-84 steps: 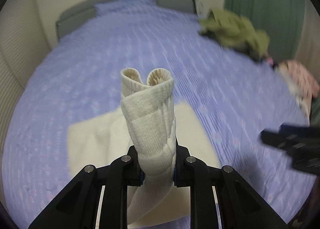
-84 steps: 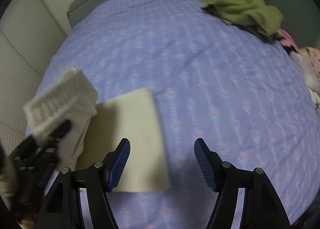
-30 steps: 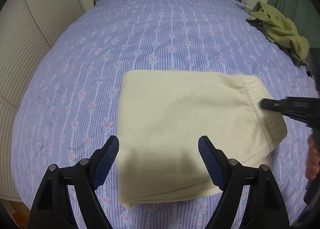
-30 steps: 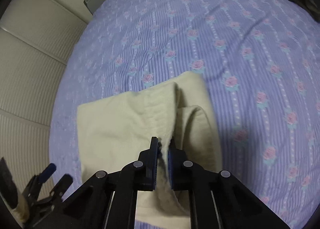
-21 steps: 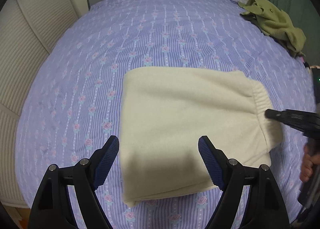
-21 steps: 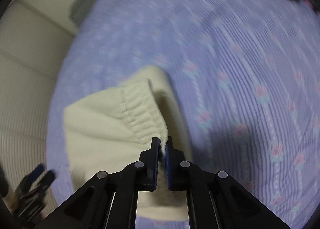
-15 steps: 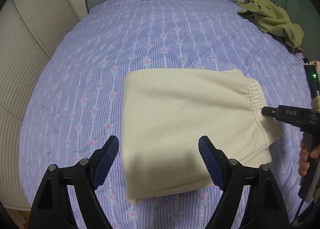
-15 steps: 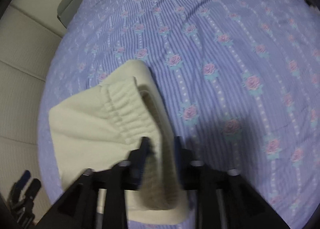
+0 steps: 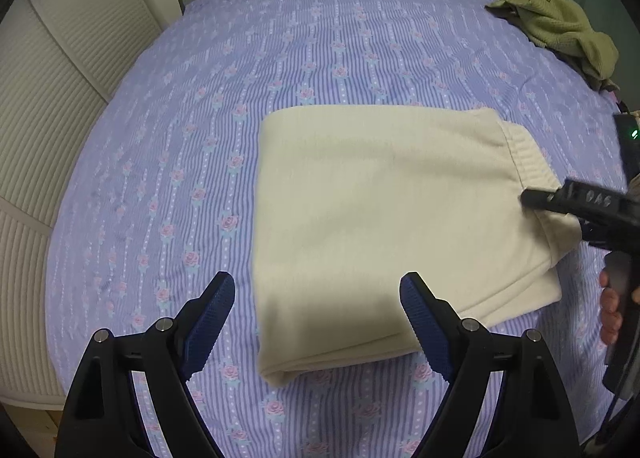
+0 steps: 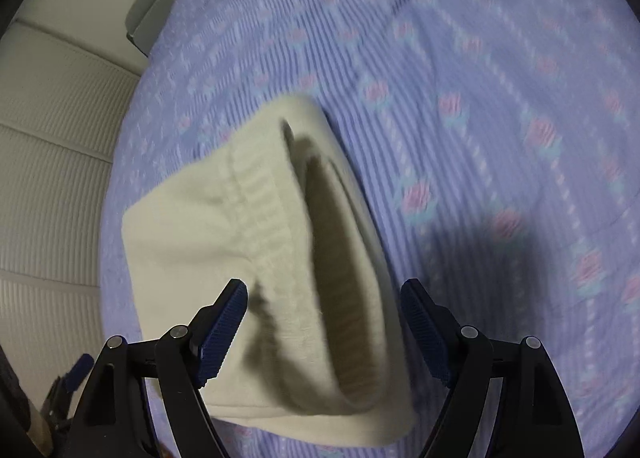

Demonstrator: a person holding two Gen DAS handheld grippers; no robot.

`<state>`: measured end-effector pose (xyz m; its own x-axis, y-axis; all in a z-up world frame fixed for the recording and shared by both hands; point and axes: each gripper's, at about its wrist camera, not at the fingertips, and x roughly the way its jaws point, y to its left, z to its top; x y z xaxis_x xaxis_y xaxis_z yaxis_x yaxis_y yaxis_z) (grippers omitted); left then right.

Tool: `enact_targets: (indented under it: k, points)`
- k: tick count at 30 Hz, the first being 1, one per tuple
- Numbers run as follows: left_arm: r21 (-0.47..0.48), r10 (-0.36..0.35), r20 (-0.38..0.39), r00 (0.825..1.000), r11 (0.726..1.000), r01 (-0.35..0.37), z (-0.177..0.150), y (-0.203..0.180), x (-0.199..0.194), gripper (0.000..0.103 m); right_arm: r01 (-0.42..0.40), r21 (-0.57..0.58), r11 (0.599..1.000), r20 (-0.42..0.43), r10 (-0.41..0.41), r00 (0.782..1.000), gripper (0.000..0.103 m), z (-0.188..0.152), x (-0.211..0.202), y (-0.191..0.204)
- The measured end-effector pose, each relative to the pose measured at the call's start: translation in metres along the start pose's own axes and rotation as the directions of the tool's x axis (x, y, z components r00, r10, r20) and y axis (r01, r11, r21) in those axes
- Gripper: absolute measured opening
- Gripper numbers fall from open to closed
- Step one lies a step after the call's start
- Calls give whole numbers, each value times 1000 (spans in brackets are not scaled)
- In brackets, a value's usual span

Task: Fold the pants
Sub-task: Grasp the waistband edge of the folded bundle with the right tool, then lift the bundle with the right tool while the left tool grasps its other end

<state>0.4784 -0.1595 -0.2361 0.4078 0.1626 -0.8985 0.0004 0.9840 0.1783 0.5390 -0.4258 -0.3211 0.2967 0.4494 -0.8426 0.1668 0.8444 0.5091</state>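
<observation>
Both grippers, left gripper and right gripper, spread, empty. Risk: snagging elastic waistband, unfolding cream fleece pants.

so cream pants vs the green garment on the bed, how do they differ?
The cream pants are folded into a flat rectangle mid-bed; the green garment lies crumpled in a heap near the far right edge. The pants look smooth and pale, the garment olive and wrinkled. Both rest on the purple bedspread.
</observation>
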Motion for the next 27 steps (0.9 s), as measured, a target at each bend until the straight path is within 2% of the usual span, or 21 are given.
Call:
enact_targets:
  k: [3, 6, 8, 10, 13, 15, 19, 22, 24, 26, 27]
  points:
    - [-1, 6, 1, 1000, 1000, -6, 1, 2, 0, 85, -17, 30, 999, -45, 18, 999, 80, -7, 13, -12]
    - [-21, 10, -7, 1000, 1000, -10, 1, 5, 3, 85, -93, 151, 984, -79, 106, 991, 79, -15, 26, -31]
    - [-37, 5, -19, 1000, 999, -6, 1, 8, 7, 85, -121, 186, 975, -90, 140, 986, 78, -17, 30, -34]
    - [-65, -11, -37, 999, 998, 9, 0, 12, 12, 85, -147, 190, 971, -99, 168, 981, 73, -19, 37, -35]
    - [-102, -45, -65, 997, 994, 38, -2, 14, 17, 85, -191, 242, 951, -101, 220, 970, 58, -22, 39, -41]
    - [-127, -81, -69, 994, 989, 72, -4, 17, 18, 85, -168, 205, 964, -102, 192, 976, 44, -23, 27, -37]
    - [-185, -147, -70, 987, 974, 132, -6, 34, 22, 85, -137, 160, 977, -56, 148, 987, 35, -27, -3, -17]
    - [-249, -222, -75, 972, 948, 198, -5, 59, 32, 85, -1, 52, 999, -42, 3, 999, 33, -27, -12, 9]
    - [-314, -270, -76, 960, 920, 234, -1, 81, 43, 90, 98, -35, 995, -29, -99, 995, 32, -25, -10, 25]
    - [-369, -273, -96, 957, 903, 221, 6, 95, 58, 90, 155, -64, 986, -30, -157, 987, 32, -20, -5, 27]
    - [-361, -267, -113, 957, 908, 211, 13, 95, 67, 90, 187, -69, 980, -32, -189, 981, 32, -19, 3, 24]
